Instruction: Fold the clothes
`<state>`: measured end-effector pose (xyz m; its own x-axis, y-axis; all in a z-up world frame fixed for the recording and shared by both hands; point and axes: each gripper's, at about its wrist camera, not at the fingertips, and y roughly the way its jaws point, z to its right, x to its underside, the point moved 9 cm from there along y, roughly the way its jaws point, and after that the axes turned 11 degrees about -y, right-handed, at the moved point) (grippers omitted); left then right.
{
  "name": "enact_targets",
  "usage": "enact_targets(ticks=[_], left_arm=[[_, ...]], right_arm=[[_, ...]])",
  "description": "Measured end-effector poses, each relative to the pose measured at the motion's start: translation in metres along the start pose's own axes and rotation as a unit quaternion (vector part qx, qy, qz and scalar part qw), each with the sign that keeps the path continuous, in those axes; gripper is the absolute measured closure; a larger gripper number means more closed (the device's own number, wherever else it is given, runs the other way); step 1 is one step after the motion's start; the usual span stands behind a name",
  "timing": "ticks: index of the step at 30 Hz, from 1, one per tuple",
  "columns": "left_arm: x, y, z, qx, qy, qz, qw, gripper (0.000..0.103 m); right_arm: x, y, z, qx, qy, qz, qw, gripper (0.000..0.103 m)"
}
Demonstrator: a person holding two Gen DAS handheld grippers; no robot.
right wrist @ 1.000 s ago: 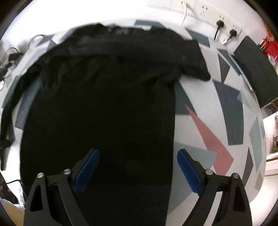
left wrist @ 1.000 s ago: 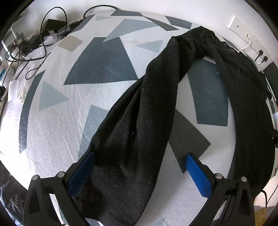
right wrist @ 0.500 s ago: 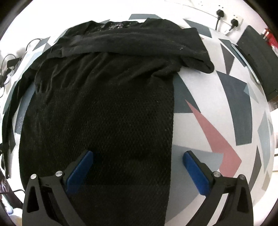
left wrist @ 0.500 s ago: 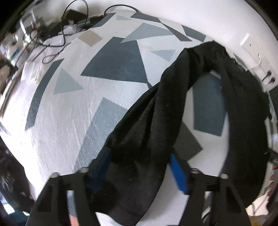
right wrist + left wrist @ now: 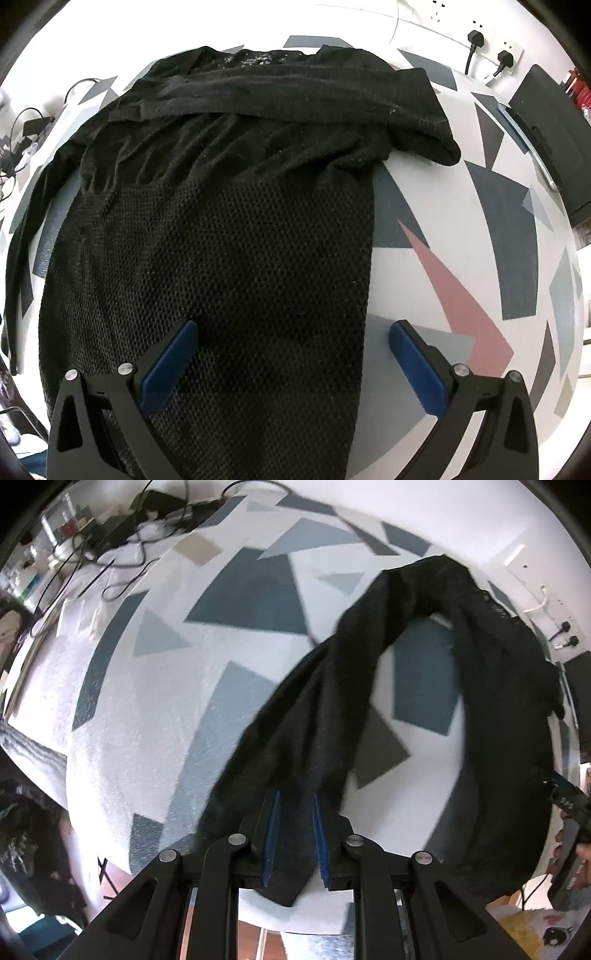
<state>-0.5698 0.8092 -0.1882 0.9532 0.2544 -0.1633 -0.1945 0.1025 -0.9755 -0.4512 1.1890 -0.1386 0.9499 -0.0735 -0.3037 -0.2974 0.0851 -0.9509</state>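
pinching the end of a black sleeve (image 5: 317, 734), my left hand-held gripper (image 5: 295, 834) has just been closing, and its blue pads now sit tight on the cloth between them. the sleeve runs as a long band from the pads at lower centre up to the upper right of the left wrist view, where it bends over and joins the rest of the black garment (image 5: 221, 240) down the right edge. to the left of the sleeve the bench (image 5: 155, 709), covered in a white cloth with grey and blue shapes, lies bare as far as its rounded edge; cables (image 5: 110, 554) crowd the upper left corner beyond it.

my right hand-held gripper (image 5: 291, 354) stands spread wide and holds nothing: its left pad is over the mesh body of the garment, its right pad over bare bench, with the garment's straight side edge between them. in that view the garment's long axis runs from bottom centre to the neckline at top centre, and one sleeve (image 5: 295, 96) lies folded across the upper part. bare patterned bench fills the right half there, as far as a dark flat thing (image 5: 554, 136) at the upper right and wall sockets (image 5: 491, 48) above it. only the left wrist view shows the pinched sleeve; only the right shows the body laid flat.
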Motion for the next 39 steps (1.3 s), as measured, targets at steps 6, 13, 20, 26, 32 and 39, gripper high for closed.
enact_targets(ticks=[6,13,20,26,32,39], left_arm=[[0.019,0.007,0.002,0.035,-0.006,-0.004,0.9994,0.085],[0.028,0.01,0.024,0.013,0.059,0.023,0.9979,0.076],[0.015,-0.008,0.015,0.111,0.003,0.005,0.9938,0.101],[-0.062,-0.109,0.03,0.286,-0.054,0.059,0.955,0.101],[-0.153,-0.179,0.103,0.379,-0.026,0.151,0.9124,0.101],[-0.147,-0.239,0.154,0.454,0.042,0.17,0.8735,0.101]], right_arm=[[-0.001,0.0,-0.002,-0.001,-0.003,-0.003,1.0,0.0],[-0.003,0.001,-0.006,-0.002,0.001,-0.011,1.0,0.0],[-0.004,0.001,-0.01,-0.002,0.001,-0.011,1.0,0.0],[-0.008,0.002,-0.014,-0.007,0.001,-0.031,0.999,0.0],[-0.013,0.002,-0.004,-0.038,0.031,-0.052,0.997,0.0],[-0.035,-0.029,0.019,-0.151,0.194,0.008,0.969,0.0]])
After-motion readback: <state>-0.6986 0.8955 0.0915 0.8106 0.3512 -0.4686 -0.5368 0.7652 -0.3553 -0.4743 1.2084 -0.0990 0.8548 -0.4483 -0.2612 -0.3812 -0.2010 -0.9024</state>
